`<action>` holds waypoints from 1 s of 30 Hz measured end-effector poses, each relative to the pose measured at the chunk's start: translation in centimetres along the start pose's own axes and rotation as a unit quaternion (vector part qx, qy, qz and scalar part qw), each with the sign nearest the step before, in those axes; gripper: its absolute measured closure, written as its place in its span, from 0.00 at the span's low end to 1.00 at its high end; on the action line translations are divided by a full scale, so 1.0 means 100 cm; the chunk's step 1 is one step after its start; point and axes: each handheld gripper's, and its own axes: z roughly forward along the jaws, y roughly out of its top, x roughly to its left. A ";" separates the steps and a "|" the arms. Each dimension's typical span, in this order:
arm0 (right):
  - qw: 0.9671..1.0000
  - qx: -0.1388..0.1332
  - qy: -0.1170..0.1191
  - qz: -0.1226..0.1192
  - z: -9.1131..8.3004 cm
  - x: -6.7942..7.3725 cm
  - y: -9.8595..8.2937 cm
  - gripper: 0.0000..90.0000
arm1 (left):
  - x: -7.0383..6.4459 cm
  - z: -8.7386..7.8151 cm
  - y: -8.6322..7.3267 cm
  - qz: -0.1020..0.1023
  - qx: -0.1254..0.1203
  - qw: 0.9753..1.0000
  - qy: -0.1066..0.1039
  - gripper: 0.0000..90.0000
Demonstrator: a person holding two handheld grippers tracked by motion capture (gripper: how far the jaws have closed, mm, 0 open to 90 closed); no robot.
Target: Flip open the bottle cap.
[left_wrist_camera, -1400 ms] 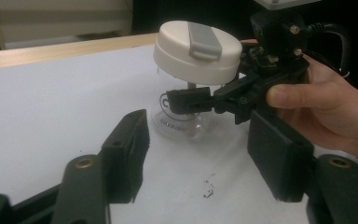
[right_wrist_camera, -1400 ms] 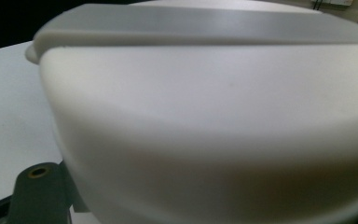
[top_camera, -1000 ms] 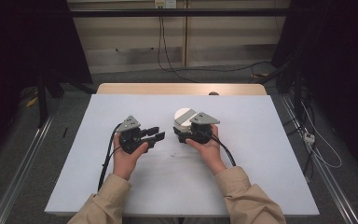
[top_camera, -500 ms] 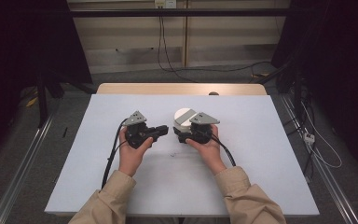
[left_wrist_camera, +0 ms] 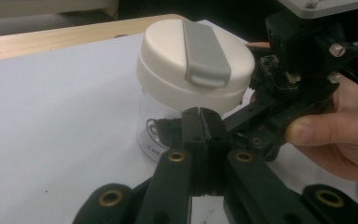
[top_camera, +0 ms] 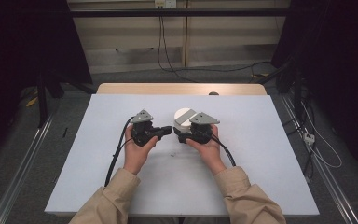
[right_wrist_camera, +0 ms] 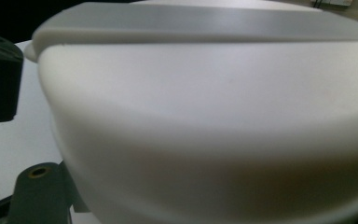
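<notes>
So I've got both grippers meeting around the middle of the white table (top_camera: 98, 154). The left gripper (left_wrist_camera: 200, 122) has its jaws pressed fully together with nothing between them, tips pointing at the jar (left_wrist_camera: 161, 121) just in front. It's a clear glass jar with a chunky white lid (left_wrist_camera: 168, 65) and a grey clip (left_wrist_camera: 204, 51) across the top; I can't make out anything inside it, just some print low on the glass. The right gripper (top_camera: 181, 132) sits right against the jar's far side with its jaws at the glass, but I can't tell if it's actually clamped. From above, my hands (top_camera: 137, 151) rest low on the table, wrists angled inward, with the jar (top_camera: 184, 116) just beyond them.
</notes>
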 end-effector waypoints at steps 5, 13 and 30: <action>1.000 0.001 -0.001 -0.005 0.000 0.001 0.000 0.21 | 0.000 0.004 0.001 -0.001 0.003 1.000 0.000 1.00; 1.000 0.000 -0.002 -0.008 0.000 0.001 0.001 0.21 | 0.000 0.009 0.003 0.002 0.010 1.000 0.004 1.00; 1.000 -0.002 -0.003 -0.005 0.001 0.002 0.000 0.21 | -0.003 0.011 0.010 0.009 0.010 1.000 0.011 1.00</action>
